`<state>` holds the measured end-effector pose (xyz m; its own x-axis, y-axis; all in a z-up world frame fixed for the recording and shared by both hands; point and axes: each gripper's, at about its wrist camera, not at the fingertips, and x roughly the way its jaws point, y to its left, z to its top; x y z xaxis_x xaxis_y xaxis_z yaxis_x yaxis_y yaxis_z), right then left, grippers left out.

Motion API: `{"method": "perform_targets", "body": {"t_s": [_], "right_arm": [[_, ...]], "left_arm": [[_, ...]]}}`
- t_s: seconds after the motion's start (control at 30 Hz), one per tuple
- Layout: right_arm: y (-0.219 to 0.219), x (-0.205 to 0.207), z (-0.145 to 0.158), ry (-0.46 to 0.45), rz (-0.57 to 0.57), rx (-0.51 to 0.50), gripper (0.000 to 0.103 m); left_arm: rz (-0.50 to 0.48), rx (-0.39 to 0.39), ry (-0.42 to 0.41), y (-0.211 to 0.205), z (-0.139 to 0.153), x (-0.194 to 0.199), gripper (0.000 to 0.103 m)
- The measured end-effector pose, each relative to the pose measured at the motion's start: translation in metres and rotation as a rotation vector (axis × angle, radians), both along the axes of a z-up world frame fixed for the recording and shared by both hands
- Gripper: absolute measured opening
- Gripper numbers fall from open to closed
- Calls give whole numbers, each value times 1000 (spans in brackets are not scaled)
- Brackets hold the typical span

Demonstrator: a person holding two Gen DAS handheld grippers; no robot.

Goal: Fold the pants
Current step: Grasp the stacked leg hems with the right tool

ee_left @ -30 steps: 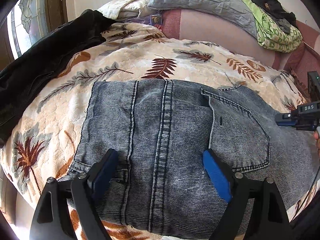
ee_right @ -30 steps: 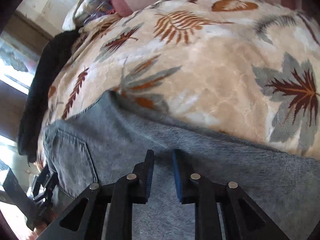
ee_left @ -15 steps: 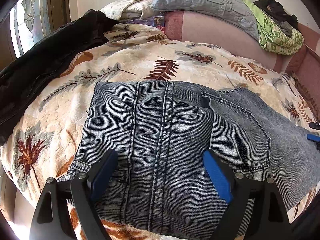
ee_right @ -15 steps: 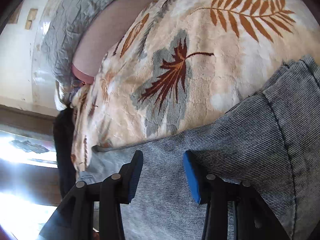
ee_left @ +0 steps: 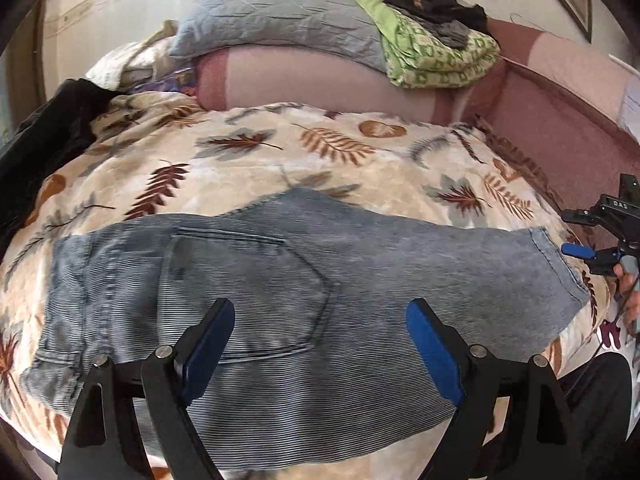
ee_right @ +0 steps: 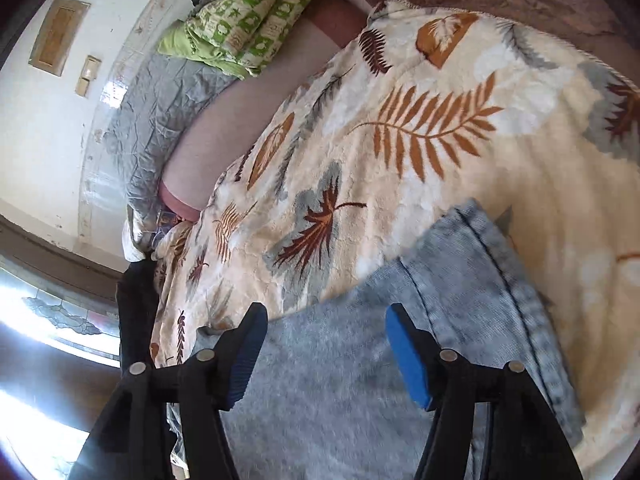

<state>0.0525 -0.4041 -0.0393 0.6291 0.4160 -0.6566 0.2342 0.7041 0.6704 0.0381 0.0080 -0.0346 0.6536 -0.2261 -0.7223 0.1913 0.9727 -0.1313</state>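
Light blue denim pants (ee_left: 280,280) lie flat across the leaf-print blanket (ee_left: 320,152), back pocket up, waist at the left and leg hem at the right. My left gripper (ee_left: 320,344) hovers open above the pocket area with nothing between its blue pads. In the right wrist view the hem end of the pants (ee_right: 460,320) lies under my right gripper (ee_right: 324,348), whose jaws are opening and stand apart above the denim, gripping nothing. That right gripper (ee_left: 580,250) also shows at the right edge of the left wrist view, just past the hem, with a hand on its handle.
A grey pillow (ee_left: 280,16) and a folded green patterned cloth (ee_left: 436,56) with dark clothes on it rest on the pink sofa back (ee_left: 320,80). A black garment (ee_left: 48,128) lies at the blanket's left edge. A bright window (ee_right: 48,308) is at the left.
My left gripper swung right, from the waist seam to over the back pocket. The right gripper travelled along the leg to the hem, rolled, and its jaws widened from nearly shut.
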Motion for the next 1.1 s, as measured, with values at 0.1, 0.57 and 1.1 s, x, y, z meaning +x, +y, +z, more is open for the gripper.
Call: {"method": "perform_targets", "body": {"t_s": [0.1,0.57,1.1], "right_arm": [[-17,-51,2,-12,-64,26,67],[-80,-103,-74,59,-303,284,66],[-77,-90,-75,116,-299,144,36]], "left_arm": [[-54,17,19,-44,-3,9,88],[-59,59,156,-141,-21,62,88],[-36,310,109,-186,-33,70,89]]}}
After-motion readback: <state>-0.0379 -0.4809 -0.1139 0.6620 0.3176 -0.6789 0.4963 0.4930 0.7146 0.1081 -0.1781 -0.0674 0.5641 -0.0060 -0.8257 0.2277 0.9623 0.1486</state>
